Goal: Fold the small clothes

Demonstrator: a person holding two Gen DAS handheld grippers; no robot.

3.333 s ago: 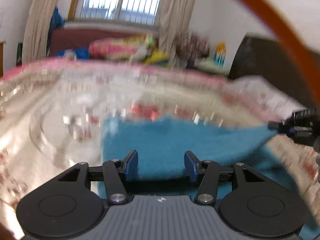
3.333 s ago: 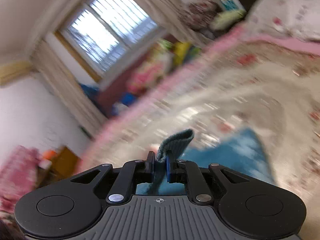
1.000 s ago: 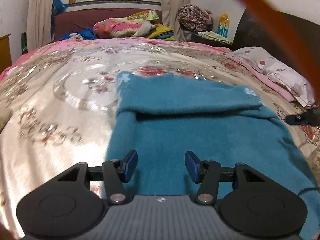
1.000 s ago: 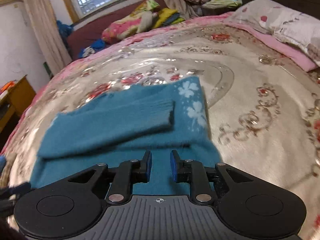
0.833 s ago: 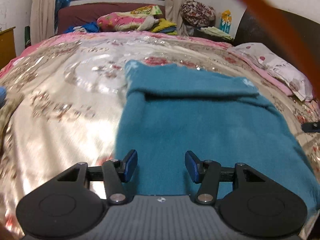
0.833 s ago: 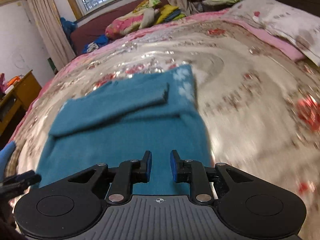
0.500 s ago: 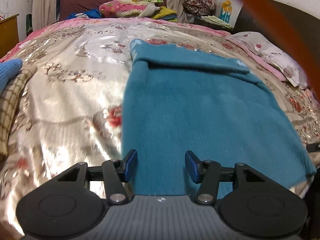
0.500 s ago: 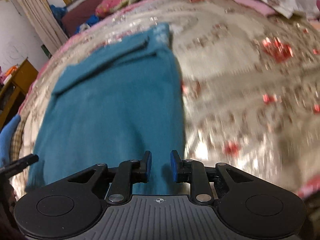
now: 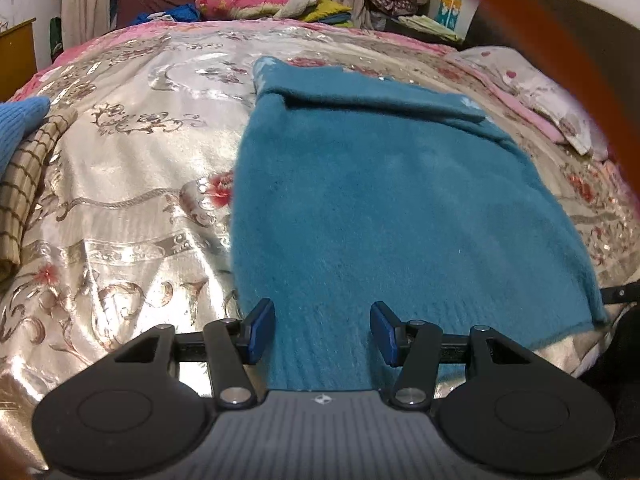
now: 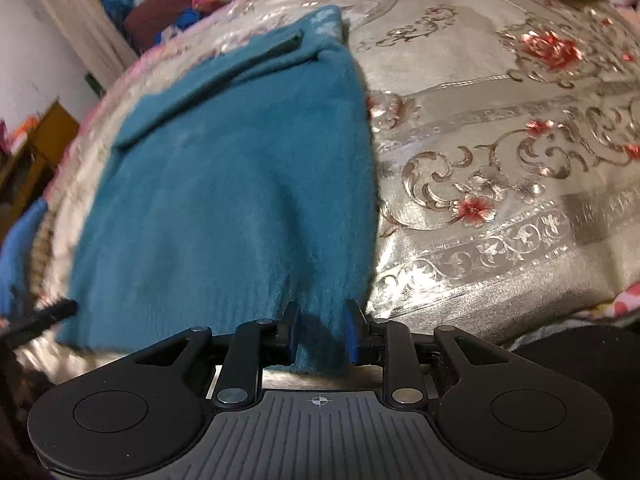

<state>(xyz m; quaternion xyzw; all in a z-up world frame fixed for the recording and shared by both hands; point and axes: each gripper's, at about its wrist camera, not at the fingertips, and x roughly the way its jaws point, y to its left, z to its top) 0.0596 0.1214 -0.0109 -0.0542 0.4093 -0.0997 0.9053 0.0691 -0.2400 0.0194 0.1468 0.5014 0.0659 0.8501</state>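
Both grippers have drawn back to the teal sweater's [image 9: 392, 208] near hem (sleeves folded across): left gripper [image 9: 322, 330] gapes, right gripper [image 10: 320, 332] slightly parted, both empty.

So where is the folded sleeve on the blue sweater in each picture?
Left wrist view: the folded sleeve lies across the far end of the teal sweater, upper middle.
Right wrist view: the sleeve runs slantwise at upper left, again at the sweater's far end.
Shared landmark: the white flower pattern at the sweater's far corner.
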